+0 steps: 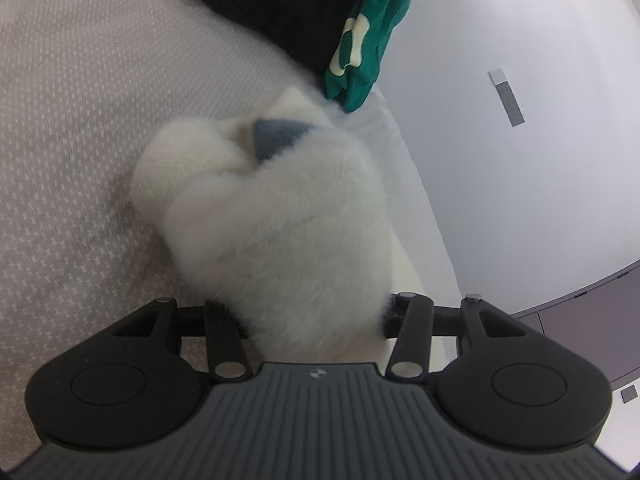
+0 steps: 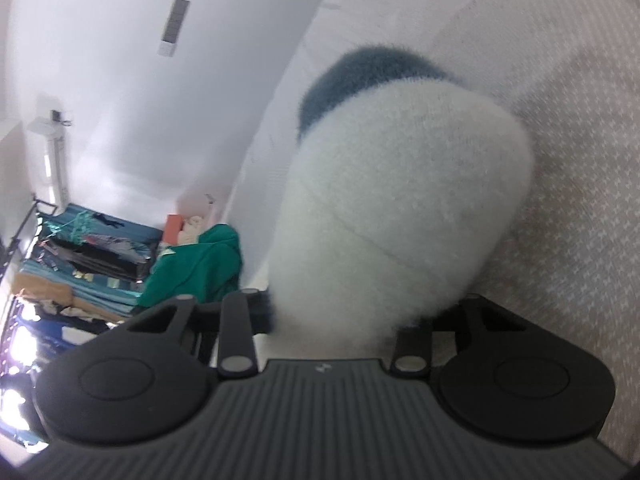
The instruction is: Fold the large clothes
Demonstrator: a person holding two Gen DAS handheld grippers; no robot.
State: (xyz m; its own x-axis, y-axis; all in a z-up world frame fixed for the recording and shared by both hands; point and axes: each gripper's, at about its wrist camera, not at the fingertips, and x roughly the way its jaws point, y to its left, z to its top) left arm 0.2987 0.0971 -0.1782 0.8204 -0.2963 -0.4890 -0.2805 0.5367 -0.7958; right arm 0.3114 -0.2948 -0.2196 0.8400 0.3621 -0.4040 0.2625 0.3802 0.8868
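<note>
Left tool (image 1: 316, 312) clamped on fluffy white fleece garment (image 1: 280, 220), right tool (image 2: 336, 312) gripping its rounded bulk likewise, green sweatshirt (image 1: 372, 20) beyond the fleece, dotted beige bed cover (image 1: 80, 120) beneath.

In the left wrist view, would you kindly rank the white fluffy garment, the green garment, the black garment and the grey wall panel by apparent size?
1. White fluffy garment, though nearest the camera.
2. Black garment and green garment: similar, both cropped, so unranked.
3. Grey wall panel.
</note>
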